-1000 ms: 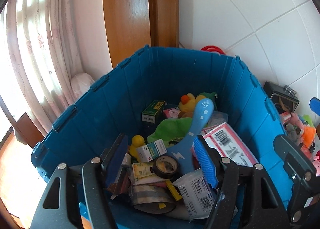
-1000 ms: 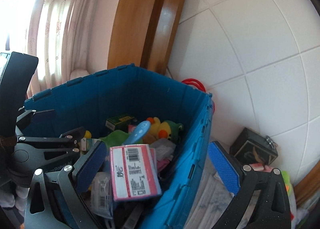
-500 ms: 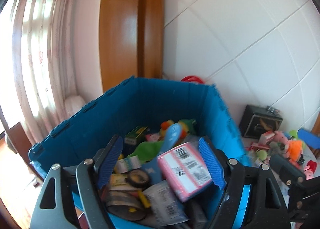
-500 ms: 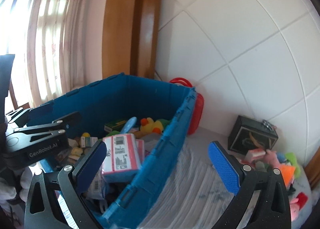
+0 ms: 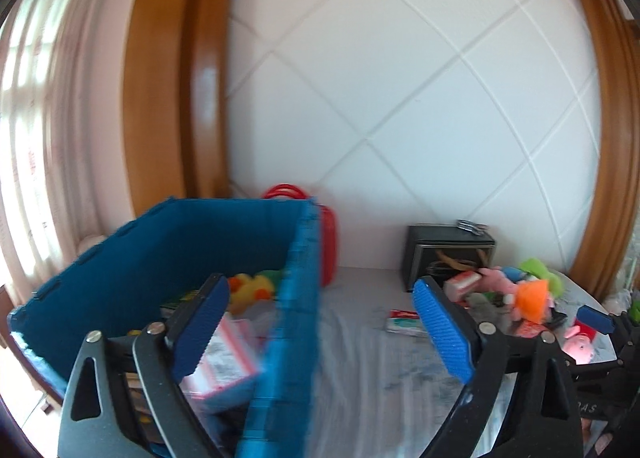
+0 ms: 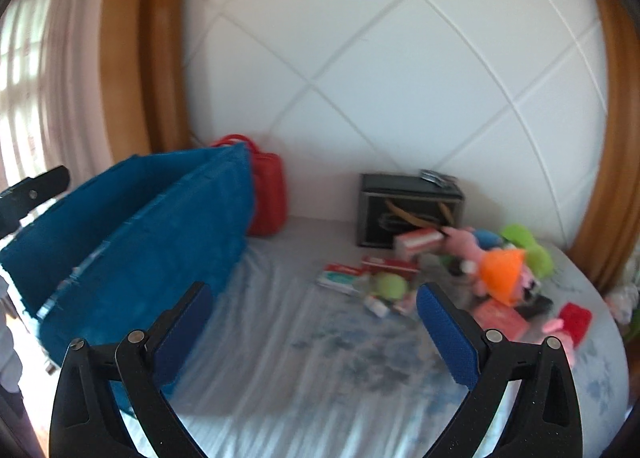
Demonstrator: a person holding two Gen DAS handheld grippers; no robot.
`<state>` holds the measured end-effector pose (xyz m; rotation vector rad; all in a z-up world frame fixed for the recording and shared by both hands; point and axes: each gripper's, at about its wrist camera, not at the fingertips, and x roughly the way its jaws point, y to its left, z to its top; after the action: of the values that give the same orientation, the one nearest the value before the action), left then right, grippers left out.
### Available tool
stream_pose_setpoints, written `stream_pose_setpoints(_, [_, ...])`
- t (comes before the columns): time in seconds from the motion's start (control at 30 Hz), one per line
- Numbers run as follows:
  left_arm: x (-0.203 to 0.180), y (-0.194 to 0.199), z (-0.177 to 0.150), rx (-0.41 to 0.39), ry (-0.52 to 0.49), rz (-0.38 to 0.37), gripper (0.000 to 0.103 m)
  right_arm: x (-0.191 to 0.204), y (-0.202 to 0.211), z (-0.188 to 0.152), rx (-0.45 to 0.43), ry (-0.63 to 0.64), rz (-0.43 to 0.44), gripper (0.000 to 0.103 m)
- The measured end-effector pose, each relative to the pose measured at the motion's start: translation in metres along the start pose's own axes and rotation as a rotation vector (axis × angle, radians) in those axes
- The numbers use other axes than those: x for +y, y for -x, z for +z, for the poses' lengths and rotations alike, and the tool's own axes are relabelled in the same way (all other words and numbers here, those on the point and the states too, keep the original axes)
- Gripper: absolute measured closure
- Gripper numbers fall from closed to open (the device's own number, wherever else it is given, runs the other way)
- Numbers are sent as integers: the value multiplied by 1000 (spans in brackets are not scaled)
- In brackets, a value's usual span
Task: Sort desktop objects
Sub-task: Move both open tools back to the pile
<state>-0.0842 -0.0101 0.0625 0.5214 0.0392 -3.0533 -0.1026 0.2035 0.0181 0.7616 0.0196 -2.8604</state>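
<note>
A blue plastic bin (image 5: 224, 242) stands at the left of the table; it also shows in the right wrist view (image 6: 160, 234). Inside it lie a pink-labelled box (image 5: 228, 358), yellow rubber ducks (image 5: 250, 286) and other items. A pile of loose objects lies at the right: an orange toy (image 6: 502, 272), a pink plush (image 6: 464, 244), a green ball (image 6: 390, 286), red-and-white boxes (image 6: 384, 266). My left gripper (image 5: 320, 326) is open and empty over the bin's right wall. My right gripper (image 6: 312, 326) is open and empty above the tablecloth.
A black box (image 6: 410, 209) stands against the white tiled wall. A red bag (image 6: 266, 193) sits behind the bin. The pale floral tablecloth (image 6: 312, 358) covers the table. Wooden frames flank the wall and a curtain hangs at the left.
Both grippers have swung right and pulled back from the bin toward the object pile. The pink-labelled box lies in the bin. Both views are blurred by motion.
</note>
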Motion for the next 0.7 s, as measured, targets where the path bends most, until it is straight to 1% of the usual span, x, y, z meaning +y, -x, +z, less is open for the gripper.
stream_pose_setpoints(0.07, [-25, -10, -3, 17, -4, -18, 6, -43, -2, -9, 20, -32, -47, 0])
stream_pose_setpoints(0.1, [-40, -18, -6, 38, -3, -30, 6, -62, -2, -14, 32, -46, -66, 0])
stream_pose_setpoints(0.13, [-53, -28, -9, 61, -1, -45, 6, -83, -4, -19, 47, -60, -87, 0])
stream_pose_setpoints(0.17, [-65, -40, -13, 87, 1, -55, 6, -127, -10, -32, 81, -86, -125, 0])
stream_pose_setpoints(0.2, [-79, -54, -19, 122, 0, -55, 6, -152, -14, -39, 106, -100, -143, 0])
stream_pose_setpoints(0.27, [-103, -80, -33, 177, -7, -48, 6, -189, -24, -51, 143, -123, -168, 0])
stream_pose_setpoints(0.3, [-117, -93, -41, 214, -8, -37, 6, -189, -24, -51, 143, -123, -168, 0])
stream_pose_setpoints(0.37, [-140, -117, -57, 278, -4, -32, 6, -227, -36, -66, 190, -139, -178, 0])
stream_pose_setpoints(0.43, [-159, -145, -75, 362, -8, -31, 6, -260, -51, -78, 245, -143, -196, 0])
stream_pose_setpoints(0.5, [-176, -173, -92, 438, -16, -40, 6, -284, -67, -88, 288, -146, -207, 0])
stream_pose_setpoints(0.53, [-182, -185, -101, 468, -24, -39, 6, -307, -83, -97, 323, -158, -207, 0])
stream_pose_setpoints(0.57, [-189, -198, -108, 491, -29, -37, 7, -307, -83, -97, 323, -158, -207, 0])
stream_pose_setpoints(0.6, [-195, -211, -116, 512, -36, -28, 8, -326, -100, -105, 349, -180, -205, 0])
stream_pose_setpoints(0.63, [-200, -223, -123, 533, -43, -18, 9, -335, -109, -109, 363, -190, -201, 0])
stream_pose_setpoints(0.67, [-203, -234, -130, 553, -49, -11, 11, -335, -109, -109, 363, -190, -201, 0])
stream_pose_setpoints(0.7, [-207, -248, -138, 579, -56, -3, 11, -341, -119, -111, 374, -195, -198, 0])
